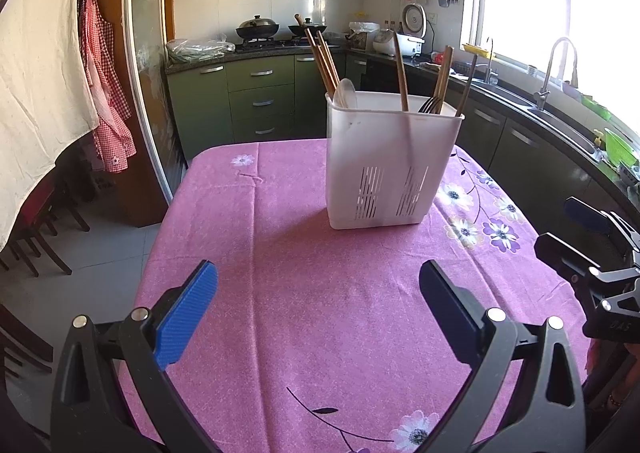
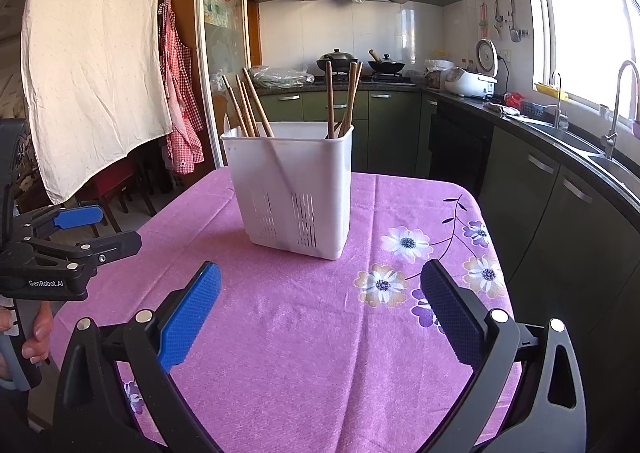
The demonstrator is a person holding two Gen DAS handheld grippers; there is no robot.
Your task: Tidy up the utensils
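A white plastic utensil caddy (image 1: pixel 384 165) (image 2: pixel 292 189) stands upright on the pink flowered tablecloth (image 1: pixel 288 253) (image 2: pixel 304 317). Wooden chopsticks (image 1: pixel 326 65) (image 2: pixel 248 109) lean in its left compartment beside a white spoon (image 1: pixel 345 93). More chopsticks (image 2: pixel 348 97) and a dark fork (image 1: pixel 430 103) stand in the right compartment. My left gripper (image 1: pixel 318 305) is open, well short of the caddy, with nothing between its fingers. My right gripper (image 2: pixel 320 309) is open too, empty, in front of the caddy. Each gripper shows at the edge of the other's view.
A dark counter with a sink and tap (image 1: pixel 556 69) (image 2: pixel 616 109) runs along the right. Green cabinets and a stove with woks (image 1: pixel 258 29) stand behind the table. A white cloth (image 1: pixel 36 65) and a red checked apron (image 1: pixel 104 85) hang at left, chairs below.
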